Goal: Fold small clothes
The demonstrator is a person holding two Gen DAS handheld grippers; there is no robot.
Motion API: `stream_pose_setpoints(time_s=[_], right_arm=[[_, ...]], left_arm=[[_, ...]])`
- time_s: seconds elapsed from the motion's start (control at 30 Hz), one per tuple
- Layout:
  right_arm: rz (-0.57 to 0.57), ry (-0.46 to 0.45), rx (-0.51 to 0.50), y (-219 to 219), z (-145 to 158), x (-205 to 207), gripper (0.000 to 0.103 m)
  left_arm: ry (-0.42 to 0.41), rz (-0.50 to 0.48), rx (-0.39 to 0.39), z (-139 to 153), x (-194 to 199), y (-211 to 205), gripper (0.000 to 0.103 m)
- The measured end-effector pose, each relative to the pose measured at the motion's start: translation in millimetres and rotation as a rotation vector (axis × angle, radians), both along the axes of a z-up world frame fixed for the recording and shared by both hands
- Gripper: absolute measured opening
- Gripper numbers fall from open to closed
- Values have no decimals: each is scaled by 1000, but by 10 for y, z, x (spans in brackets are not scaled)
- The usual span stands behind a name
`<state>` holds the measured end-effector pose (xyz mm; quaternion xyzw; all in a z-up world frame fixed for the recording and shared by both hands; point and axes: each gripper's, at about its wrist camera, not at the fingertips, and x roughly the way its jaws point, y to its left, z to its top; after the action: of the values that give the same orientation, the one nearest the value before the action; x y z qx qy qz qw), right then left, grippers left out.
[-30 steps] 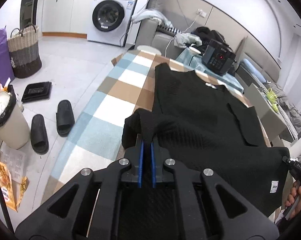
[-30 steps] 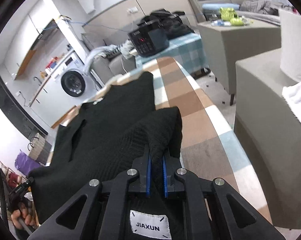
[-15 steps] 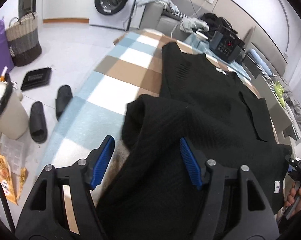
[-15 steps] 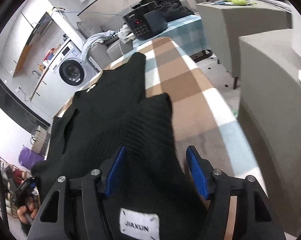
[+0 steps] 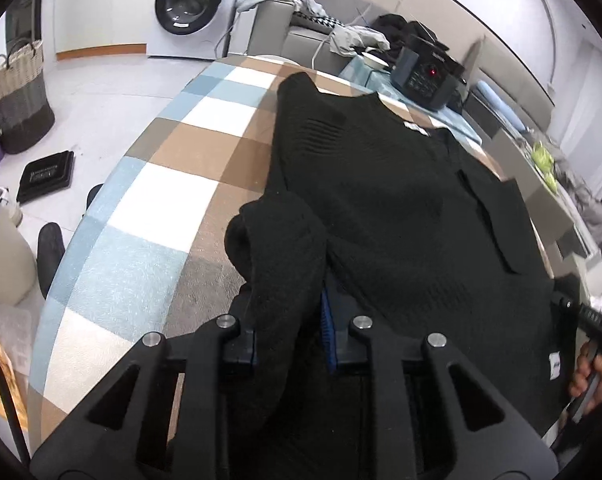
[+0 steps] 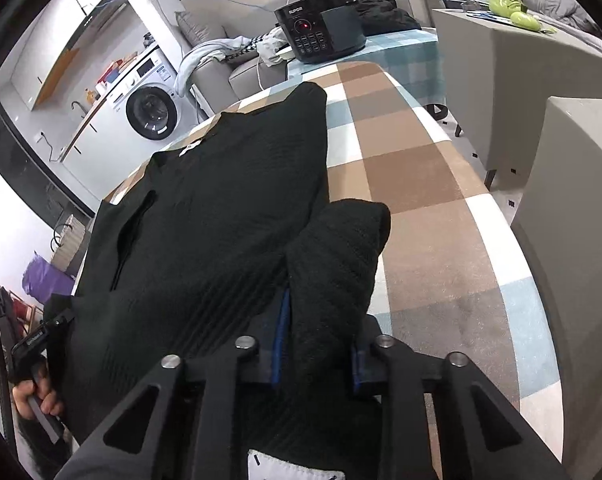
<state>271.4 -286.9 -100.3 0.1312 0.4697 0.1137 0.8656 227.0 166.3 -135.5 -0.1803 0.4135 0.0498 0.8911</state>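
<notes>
1. Left gripper [image 5: 291, 322], nearest in the left wrist view: jaws just drawn in again, clamped on a bunched fold of the black knit sweater [image 5: 381, 208]; blue pad partly visible beside the cloth.
2. Right gripper [image 6: 315, 344], nearest in the right wrist view: jaws likewise just drawn in, clenched on another thick fold of the same garment, blue pads showing on either side of the fold.
3. White label [image 6: 293, 470] seen at the bottom edge of the right wrist view, on the hem below the gripper.
4. Sweater spread flat beyond both grippers on the checked cloth of the table [image 5: 169, 200], neckline at the far end, near hem lifted into the two grips.
5. Person's hand [image 5: 591, 380] glimpsed at the right edge of the left wrist view, around the other tool's handle.
6. Bare checked cloth noted on the outer side of each gripper.
7. Farther off: black cooker [image 6: 321, 34] with a red light, on a second, blue-checked table.
8. Farthest: washing machine [image 5: 189, 4] against the wall; woven basket [image 5: 17, 96] on the floor at left.
</notes>
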Motion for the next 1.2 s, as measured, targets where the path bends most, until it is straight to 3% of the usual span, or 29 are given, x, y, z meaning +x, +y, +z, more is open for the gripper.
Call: stream_pose_setpoints(time_s=[0.17, 0.57, 0.63, 0.67, 0.73, 0.83, 0.97, 1.2], right_arm=[[4, 17, 9, -19, -4, -95, 18], [23, 27, 51, -268, 212, -749, 19], [30, 13, 39, -254, 268, -783, 24], [25, 12, 31, -250, 282, -797, 27], [15, 9, 24, -281, 316, -842, 38], [19, -12, 42, -379, 364, -967, 44], [25, -17, 26, -501, 347, -1203, 51], [-9, 20, 30, -633, 171, -1435, 52]], left_arm=[[7, -17, -6, 12, -175, -45, 18], [-12, -2, -26, 190, -1150, 7, 18], [-14, 9, -25, 220, -1240, 4, 19], [-12, 21, -16, 239, -1287, -6, 20], [-6, 51, 7, 290, -1394, -17, 35], [-24, 73, 8, 345, -1582, -7, 56], [-14, 90, 1, 343, -1841, 20, 58], [18, 99, -10, 233, -2132, -21, 58]])
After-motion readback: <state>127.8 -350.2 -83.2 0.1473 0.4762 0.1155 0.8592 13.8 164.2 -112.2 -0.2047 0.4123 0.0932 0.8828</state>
